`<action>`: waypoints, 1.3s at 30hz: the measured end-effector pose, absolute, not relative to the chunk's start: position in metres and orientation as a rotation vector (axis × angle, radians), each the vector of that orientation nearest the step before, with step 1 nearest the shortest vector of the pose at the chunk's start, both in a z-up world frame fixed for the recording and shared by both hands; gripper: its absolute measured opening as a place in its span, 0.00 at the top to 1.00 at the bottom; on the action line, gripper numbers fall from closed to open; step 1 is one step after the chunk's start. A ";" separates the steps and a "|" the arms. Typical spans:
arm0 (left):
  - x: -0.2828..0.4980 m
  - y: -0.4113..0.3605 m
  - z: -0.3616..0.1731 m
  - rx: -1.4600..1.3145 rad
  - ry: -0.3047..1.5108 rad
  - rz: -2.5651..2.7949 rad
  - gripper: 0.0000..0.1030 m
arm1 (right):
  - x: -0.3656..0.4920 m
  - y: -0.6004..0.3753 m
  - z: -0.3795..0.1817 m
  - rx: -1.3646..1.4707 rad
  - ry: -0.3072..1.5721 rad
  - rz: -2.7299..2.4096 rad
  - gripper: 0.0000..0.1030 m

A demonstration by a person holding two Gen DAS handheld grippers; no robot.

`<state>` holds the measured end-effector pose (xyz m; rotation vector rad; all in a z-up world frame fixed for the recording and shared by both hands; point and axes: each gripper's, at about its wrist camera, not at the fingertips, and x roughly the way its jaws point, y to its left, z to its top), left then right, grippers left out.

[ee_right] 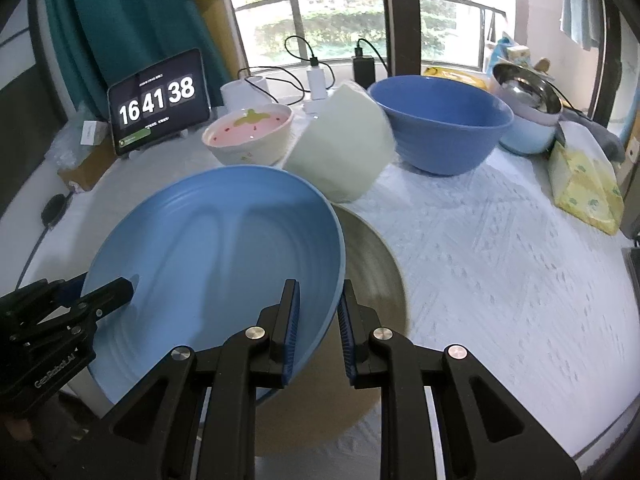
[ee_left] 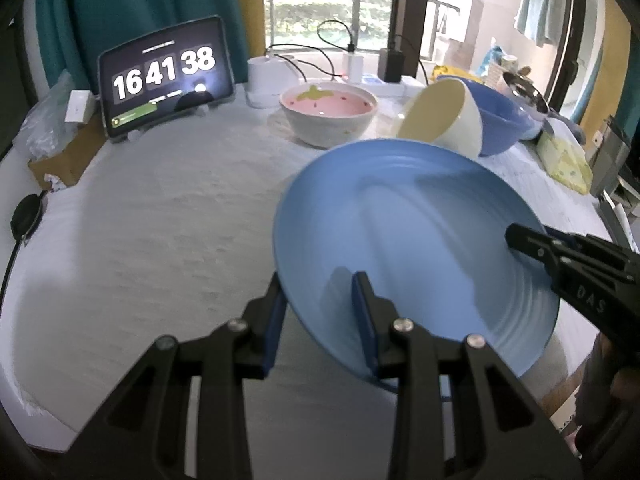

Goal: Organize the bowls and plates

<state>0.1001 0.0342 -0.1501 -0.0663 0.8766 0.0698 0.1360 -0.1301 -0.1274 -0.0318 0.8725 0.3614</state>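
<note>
Left wrist view, L to R: tablet clock (ee_left: 166,80) standing at back of table (ee_left: 140,220), pink bowl (ee_left: 328,114) w/ strawberry print sitting beside it, cream bowl (ee_left: 444,118) tipping against big blue bowl (ee_left: 500,120). Blue plate (ee_left: 412,248) tilting above table, both tongs straddling its rim. Left gripper (ee_left: 320,308) gaping wide round near edge, grip unclear; right gripper (ee_right: 318,320) also parted astride opposite edge, can't tell if pinching. Tan plate (ee_right: 372,264) lying under blue one in right wrist view.

Blue ridged plate (ee_right: 216,248) tilted (cream bowl (ee_right: 344,144) tipped).
</note>
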 end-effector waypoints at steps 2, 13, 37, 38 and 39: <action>0.100 0.030 -0.151 -0.060 0.880 0.061 0.67 | 0.135 -0.135 -0.129 -0.031 0.874 0.356 0.80; 0.102 0.011 -0.157 -0.033 0.901 0.020 0.67 | 0.135 -0.155 -0.134 -0.003 0.890 0.319 0.80; 0.101 0.006 -0.156 0.009 0.874 0.032 0.58 | 0.136 -0.171 -0.134 0.012 0.890 0.265 0.79; 0.101 0.008 -0.154 0.002 0.864 0.035 0.58 | 0.136 -0.171 -0.134 0.011 0.889 0.265 0.79; 0.102 0.010 -0.151 -0.002 0.855 0.043 0.58 | 0.137 -0.170 -0.133 0.012 0.888 0.265 0.79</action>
